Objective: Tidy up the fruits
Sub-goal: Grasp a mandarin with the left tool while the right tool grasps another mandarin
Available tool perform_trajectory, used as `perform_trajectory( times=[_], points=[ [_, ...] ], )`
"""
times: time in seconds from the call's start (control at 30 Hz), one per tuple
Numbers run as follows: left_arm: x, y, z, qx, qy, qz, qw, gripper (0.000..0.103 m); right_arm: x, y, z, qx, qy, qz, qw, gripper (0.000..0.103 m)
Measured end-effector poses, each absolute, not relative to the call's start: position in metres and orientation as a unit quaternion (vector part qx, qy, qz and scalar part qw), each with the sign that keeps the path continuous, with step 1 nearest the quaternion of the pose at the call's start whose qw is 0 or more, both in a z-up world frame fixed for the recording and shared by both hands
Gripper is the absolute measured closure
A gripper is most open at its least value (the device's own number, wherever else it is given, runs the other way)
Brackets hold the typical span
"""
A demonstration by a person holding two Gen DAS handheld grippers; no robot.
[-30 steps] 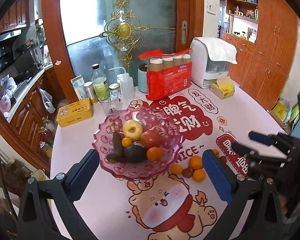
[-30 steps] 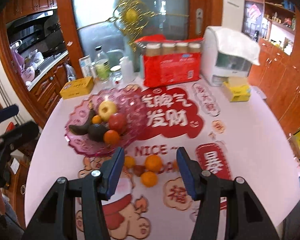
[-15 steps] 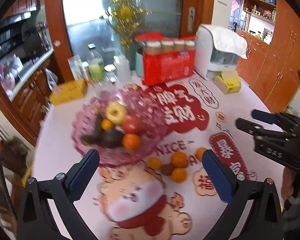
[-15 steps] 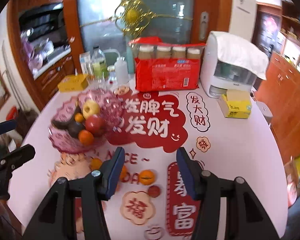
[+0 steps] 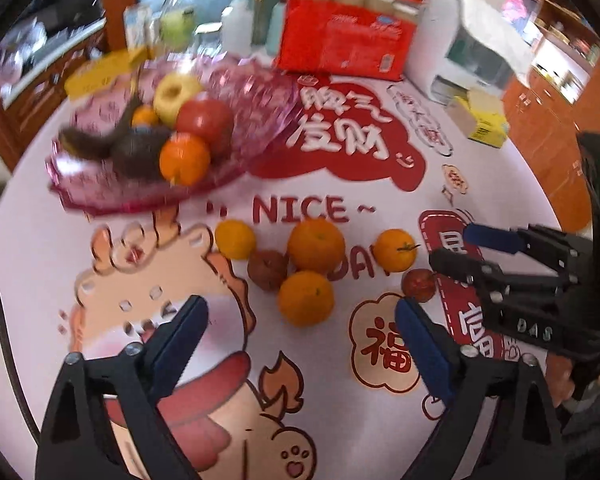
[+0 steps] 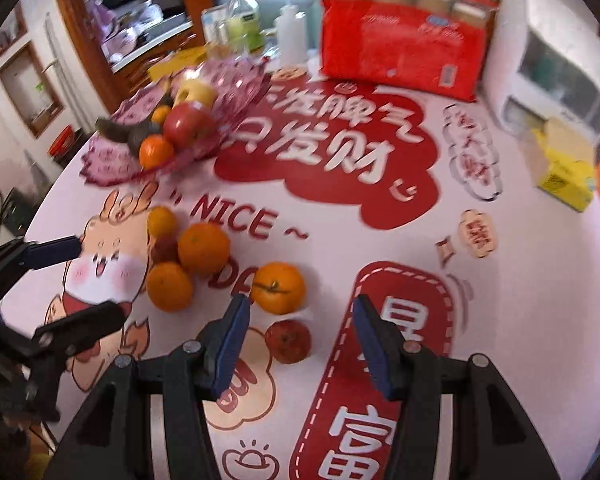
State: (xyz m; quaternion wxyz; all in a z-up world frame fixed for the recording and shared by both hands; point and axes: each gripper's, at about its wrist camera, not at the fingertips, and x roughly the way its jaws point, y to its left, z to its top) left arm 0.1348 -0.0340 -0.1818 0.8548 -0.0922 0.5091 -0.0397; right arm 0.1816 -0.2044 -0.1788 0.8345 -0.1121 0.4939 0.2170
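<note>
"NICE~" tablecloth [image 6: 236,220], "DAS" right tongs [image 5: 512,248] parted, oranges [image 5: 315,245] beside.

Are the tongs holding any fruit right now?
No. Both tongs are open and empty. The right tongs are near the small red fruit on the table, not touching it. The left tongs hold nothing.

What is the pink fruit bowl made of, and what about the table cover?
The pink fruit bowl looks like see-through tinted plastic or glass; its pattern shows through, so I can't say which. The table cover looks like smooth printed vinyl, flat and slightly shiny.
</note>
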Motion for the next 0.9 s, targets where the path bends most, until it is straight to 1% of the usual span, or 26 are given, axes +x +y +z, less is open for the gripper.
perform_trajectory(
  times=[0.03, 0.17, 0.3, 0.37, 0.43, 0.57, 0.67, 0.73, 0.77, 0.8, 0.9],
  points=[
    [0.136, -0.032, -0.187, -0.101, 0.512, -0.036, 0.852, 0.016, 0.182, -0.203, -0.183, -0.115, 0.495, 0.225, 0.831, 0.049],
    [0.14, -0.028, -0.201, -0.128, 0.522, -0.018, 0.843, 0.016, 0.187, -0.194, -0.196, -0.128, 0.5, 0.245, 0.82, 0.049],
    [0.144, -0.031, -0.208, -0.131, 0.526, -0.011, 0.84, 0.017, 0.194, -0.187, -0.208, -0.132, 0.506, 0.259, 0.812, 0.049],
    [0.146, -0.034, -0.211, -0.132, 0.529, -0.011, 0.838, 0.02, 0.197, -0.183, -0.214, -0.136, 0.508, 0.261, 0.81, 0.051],
    [0.148, -0.036, -0.214, -0.135, 0.533, -0.011, 0.835, 0.026, 0.199, -0.181, -0.22, -0.136, 0.513, 0.261, 0.806, 0.06],
    [0.153, -0.04, -0.222, -0.146, 0.542, -0.01, 0.828, 0.033, 0.204, -0.184, -0.222, -0.122, 0.514, 0.262, 0.808, 0.063],
    [0.157, -0.043, -0.227, -0.154, 0.546, -0.008, 0.823, 0.044, 0.207, -0.187, -0.222, -0.112, 0.514, 0.262, 0.809, 0.064],
    [0.161, -0.045, -0.231, -0.157, 0.551, -0.006, 0.819, 0.056, 0.207, -0.191, -0.222, -0.107, 0.514, 0.257, 0.812, 0.064],
    [0.162, -0.046, -0.234, -0.154, 0.555, 0.0, 0.817, 0.058, 0.208, -0.193, -0.222, -0.102, 0.514, 0.255, 0.813, 0.064],
    [0.163, -0.047, -0.235, -0.152, 0.556, 0.006, 0.817, 0.063, 0.209, -0.195, -0.221, -0.098, 0.514, 0.254, 0.813, 0.064],
    [0.165, -0.046, -0.238, -0.163, 0.557, 0.013, 0.814, 0.063, 0.209, -0.2, -0.219, -0.092, 0.513, 0.25, 0.816, 0.064]
  ],
)
